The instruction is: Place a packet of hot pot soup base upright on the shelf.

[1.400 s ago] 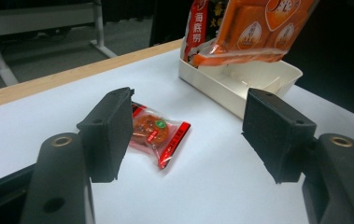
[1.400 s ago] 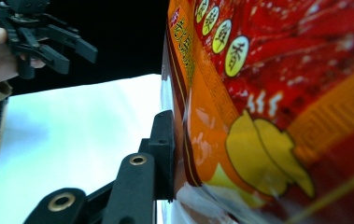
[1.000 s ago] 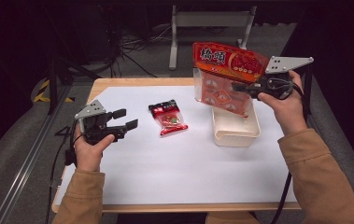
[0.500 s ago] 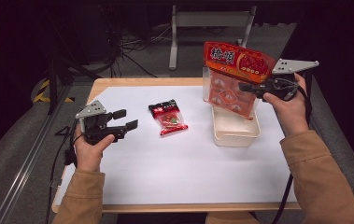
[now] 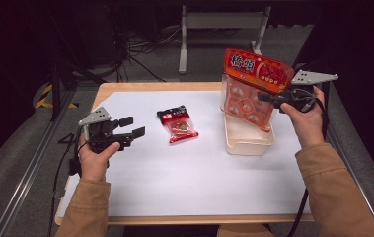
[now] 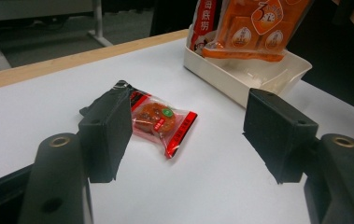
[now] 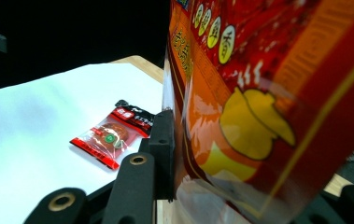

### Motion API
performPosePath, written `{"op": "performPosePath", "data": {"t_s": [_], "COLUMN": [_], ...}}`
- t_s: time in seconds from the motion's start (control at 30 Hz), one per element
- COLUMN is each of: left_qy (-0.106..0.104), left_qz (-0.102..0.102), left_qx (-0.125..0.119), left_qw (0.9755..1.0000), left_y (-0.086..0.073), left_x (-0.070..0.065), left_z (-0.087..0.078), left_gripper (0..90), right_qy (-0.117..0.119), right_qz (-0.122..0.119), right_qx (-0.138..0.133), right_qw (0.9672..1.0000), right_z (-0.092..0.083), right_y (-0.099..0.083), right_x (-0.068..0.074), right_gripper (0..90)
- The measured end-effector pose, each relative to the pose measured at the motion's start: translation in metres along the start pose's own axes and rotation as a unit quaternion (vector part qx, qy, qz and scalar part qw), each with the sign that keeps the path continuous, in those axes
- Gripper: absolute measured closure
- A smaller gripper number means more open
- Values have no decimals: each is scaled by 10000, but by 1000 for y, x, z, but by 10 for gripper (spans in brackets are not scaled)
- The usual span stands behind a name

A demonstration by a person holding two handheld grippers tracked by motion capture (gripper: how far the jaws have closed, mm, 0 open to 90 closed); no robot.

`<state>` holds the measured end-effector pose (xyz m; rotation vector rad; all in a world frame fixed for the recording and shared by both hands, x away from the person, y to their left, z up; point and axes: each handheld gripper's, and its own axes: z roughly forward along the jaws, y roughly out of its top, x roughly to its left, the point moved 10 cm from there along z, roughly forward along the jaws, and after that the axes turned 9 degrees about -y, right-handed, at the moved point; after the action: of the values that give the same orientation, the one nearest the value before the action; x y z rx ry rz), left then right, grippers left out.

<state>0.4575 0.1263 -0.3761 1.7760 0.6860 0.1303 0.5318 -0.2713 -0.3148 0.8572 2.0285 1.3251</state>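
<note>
My right gripper (image 5: 266, 97) is shut on a large orange-red snack bag (image 5: 251, 88), holding it upright with its lower end inside a white tray (image 5: 247, 143) at the table's right. In the right gripper view the snack bag (image 7: 268, 102) is pinched against the left pad (image 7: 163, 149). A small red packet (image 5: 177, 124) with a round cake lies flat at the table's middle. My left gripper (image 5: 131, 126) hovers open to the left of it, nothing between its pads. In the left gripper view the packet (image 6: 158, 120) lies beyond the open jaws, near the left pad (image 6: 107, 133).
The white sheet (image 5: 174, 177) covers most of the wooden table (image 5: 125, 88). The tray (image 6: 263, 77) stands near the right edge. A metal stand (image 5: 221, 22) and cables lie on the floor behind the table.
My right hand has carried the snack bag rightward and down, so its lower end now sits in the tray. The left gripper and the small packet have not moved.
</note>
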Motion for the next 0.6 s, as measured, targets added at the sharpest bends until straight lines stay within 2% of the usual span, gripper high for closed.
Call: {"op": "performPosePath", "data": {"t_s": [0.3, 0.37, 0.43, 0.6], "left_qy": [0, -14, -19, -18], "left_qz": [23, -40, -48, -67], "left_qx": [10, -12, -10, -3], "left_qw": [10000, 10000, 10000, 10000], "left_y": [-1, -1, -1, -2], "left_x": [2, 2, 1, 2], "left_z": [-1, -1, -1, -1], "left_gripper": [336, 336, 336, 335], "right_qy": [-84, -115, -200, -218], "right_qz": [122, 116, 36, 71], "right_qx": [0, 10, 71, 216], "right_qw": [9999, 9999, 9998, 9995], "right_z": [1, 1, 2, 7], "right_y": [-9, -11, -14, -23], "right_x": [-5, -6, -7, -6], "right_gripper": [704, 703, 703, 703]}}
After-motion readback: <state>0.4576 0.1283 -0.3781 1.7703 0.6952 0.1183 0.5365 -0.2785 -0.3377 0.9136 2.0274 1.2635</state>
